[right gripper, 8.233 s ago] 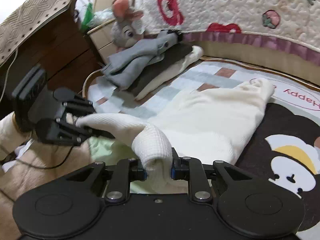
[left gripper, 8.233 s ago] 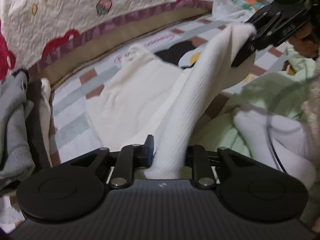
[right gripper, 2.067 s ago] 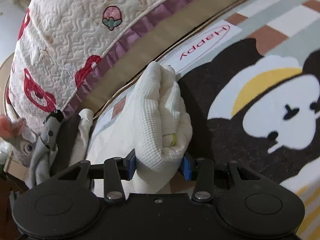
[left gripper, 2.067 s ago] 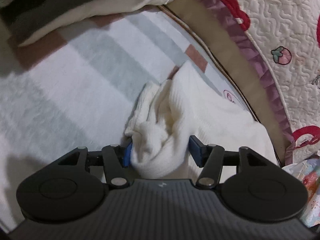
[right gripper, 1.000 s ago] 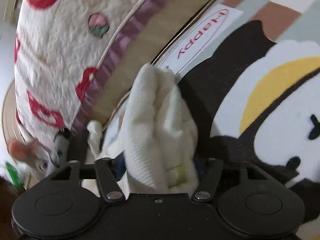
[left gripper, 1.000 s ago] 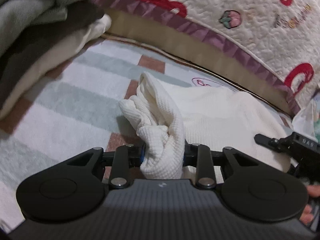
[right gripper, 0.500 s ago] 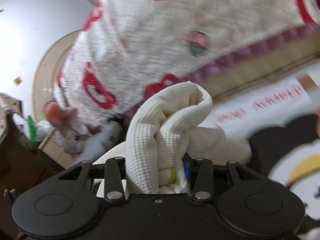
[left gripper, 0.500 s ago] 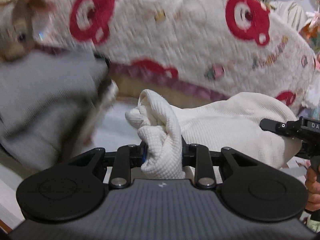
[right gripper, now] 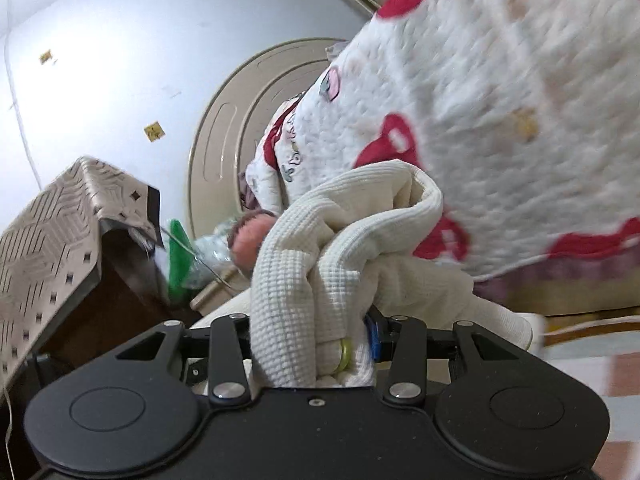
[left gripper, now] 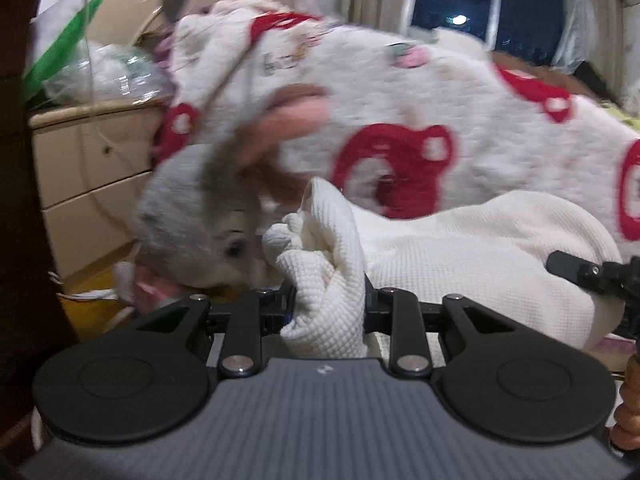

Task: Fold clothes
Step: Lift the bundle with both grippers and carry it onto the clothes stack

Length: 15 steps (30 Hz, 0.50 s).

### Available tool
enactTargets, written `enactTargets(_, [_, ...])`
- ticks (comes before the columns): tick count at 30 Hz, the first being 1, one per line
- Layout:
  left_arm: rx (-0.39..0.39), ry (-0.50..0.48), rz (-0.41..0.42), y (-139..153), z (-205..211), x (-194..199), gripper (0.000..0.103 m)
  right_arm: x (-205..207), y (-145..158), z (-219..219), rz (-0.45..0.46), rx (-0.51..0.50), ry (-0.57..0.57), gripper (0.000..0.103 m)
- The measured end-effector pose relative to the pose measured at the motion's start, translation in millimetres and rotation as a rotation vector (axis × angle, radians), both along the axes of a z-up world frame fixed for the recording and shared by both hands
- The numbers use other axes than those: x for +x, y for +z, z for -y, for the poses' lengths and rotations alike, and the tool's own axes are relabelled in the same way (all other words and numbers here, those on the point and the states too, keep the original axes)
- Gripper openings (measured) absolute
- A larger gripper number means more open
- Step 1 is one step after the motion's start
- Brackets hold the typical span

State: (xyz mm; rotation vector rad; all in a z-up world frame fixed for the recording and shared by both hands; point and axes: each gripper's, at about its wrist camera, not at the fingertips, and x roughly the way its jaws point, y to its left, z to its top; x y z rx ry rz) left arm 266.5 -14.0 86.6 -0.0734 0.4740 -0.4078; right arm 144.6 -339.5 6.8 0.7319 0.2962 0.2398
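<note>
- My left gripper (left gripper: 326,312) is clenched on a bunched end of the cream waffle-knit garment (left gripper: 460,264); the fabric fills the gap between the jaws and spills out over the front of the tool.
- In my left wrist view the garment rises from the jaws toward 12 o'clock as a crumpled knot of folds, then runs off toward 3 o'clock as a broad, smooth, rounded bundle.
- At 3 o'clock in that view my right gripper (left gripper: 592,276) shows as a black arm against the far end of the bundle, so the garment is strung between my two tools, up off the bed.
- My right gripper (right gripper: 316,344) is likewise clamped on a thick wad of the same garment (right gripper: 320,264): several layers are stacked between the jaws, and a small yellow-green ring-shaped bit (right gripper: 345,354) peeks out among the layers at the grip.
- The knit has a fine square grid texture, off-white, with soft rolled edges curling over at 12 to 1 o'clock in my right wrist view.
- Behind the garment, from 12 to 3 o'clock in both views, lies a white quilt with red prints (left gripper: 400,140).
- A grey plush rabbit with pink ears (left gripper: 208,216) sits at 9 to 10 o'clock in my left view, blurred, just behind the knot of fabric.
- A wooden bedside cabinet (left gripper: 84,160) stands at 9 o'clock beyond it.
</note>
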Motion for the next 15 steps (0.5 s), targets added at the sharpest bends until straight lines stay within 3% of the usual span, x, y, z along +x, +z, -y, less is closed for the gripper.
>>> enactTargets(3, [0.006, 0.042, -0.092, -30, -20, 44, 0.026, 53, 7, -24, 0.031, 0.016, 0.053, 0.05])
enactTargets(8, [-0.039, 0.087, -0.23, -72, -39, 65, 0.026, 58, -26, -37, -0.093, 0.092, 0.069, 0.05])
enactTargets(12, [0.038, 0.066, -0.181, -78, -35, 53, 0.026, 59, -54, -47, -0.198, 0.155, 0.08, 0.057])
enactTargets(15, [0.042, 0.06, -0.18, -80, -39, 52, 0.027, 56, -63, -43, -0.244, 0.175, 0.086, 0.065])
